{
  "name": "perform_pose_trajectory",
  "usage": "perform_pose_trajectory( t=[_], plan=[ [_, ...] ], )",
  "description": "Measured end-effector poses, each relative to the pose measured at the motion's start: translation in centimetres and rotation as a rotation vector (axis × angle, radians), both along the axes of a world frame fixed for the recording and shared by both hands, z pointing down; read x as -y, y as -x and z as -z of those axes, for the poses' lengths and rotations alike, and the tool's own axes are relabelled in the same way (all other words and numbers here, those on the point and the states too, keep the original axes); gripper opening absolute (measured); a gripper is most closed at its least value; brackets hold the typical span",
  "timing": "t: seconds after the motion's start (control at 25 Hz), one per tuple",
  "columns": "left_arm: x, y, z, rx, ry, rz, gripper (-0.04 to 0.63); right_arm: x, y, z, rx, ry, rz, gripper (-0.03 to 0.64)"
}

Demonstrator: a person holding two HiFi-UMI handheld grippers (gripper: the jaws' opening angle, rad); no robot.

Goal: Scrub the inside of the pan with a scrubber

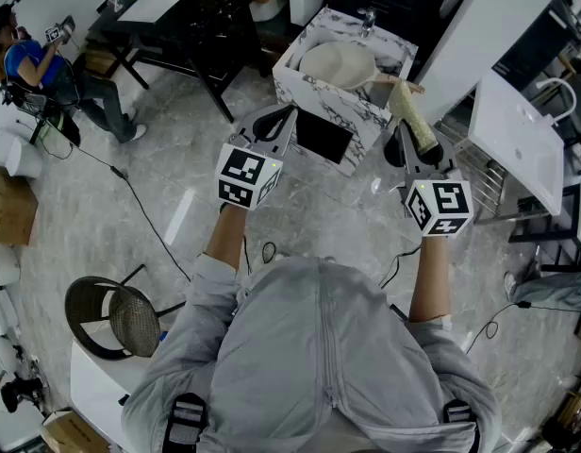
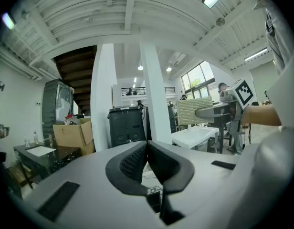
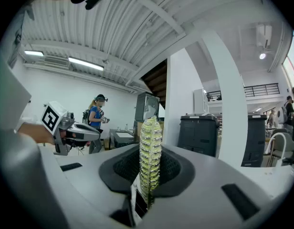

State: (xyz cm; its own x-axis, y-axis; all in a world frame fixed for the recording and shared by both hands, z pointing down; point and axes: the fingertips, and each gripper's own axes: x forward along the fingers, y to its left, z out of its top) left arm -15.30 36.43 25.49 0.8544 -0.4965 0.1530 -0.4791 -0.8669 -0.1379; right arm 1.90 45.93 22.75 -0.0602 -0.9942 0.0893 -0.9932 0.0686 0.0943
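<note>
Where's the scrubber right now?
The scrubber is clamped in the right gripper, at the head view's right, beside the marbled sink holding the pan.

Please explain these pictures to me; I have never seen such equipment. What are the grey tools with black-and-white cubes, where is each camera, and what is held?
There is no robot: a person holds a two-jaw gripper in each hand, and each marker cube is part of one. The head view is taken by a camera on the person's head, looking down; the two gripper views by cameras riding on the grippers. The left gripper has its jaws closed on nothing. The right gripper clamps a yellowish scrubber. Ahead, a pale pan lies in a marble-patterned sink; neither gripper view shows it.
</note>
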Motion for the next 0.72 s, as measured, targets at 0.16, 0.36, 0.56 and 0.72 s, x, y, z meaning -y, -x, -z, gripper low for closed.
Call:
perform_pose_trajectory(
  t=[0.16,0.36,0.56,0.72],
  plan=[
    [-0.7,-1.6,0.2,0.011,-0.010,0.006,0.023,-0.6,-1.5,0.2,0.002,-0.006,0.007,0.081],
    [-2.4,-4.2,0.2,0.028,-0.006,-0.002,0.023,-1.2,-3.3,-0.1,0.028,-0.020,0.043,0.083],
    [-3.7,-5.4,0.2,0.005,0.021,0.019,0.023,-1.6,-4.0,-1.3,0.039,-0.001,0.088,0.083],
    [-3.9,-5.8,-0.1,-0.006,0.054,0.022,0.023,-1.5,-5.0,-1.3,0.080,-0.005,0.112,0.083]
  ],
)
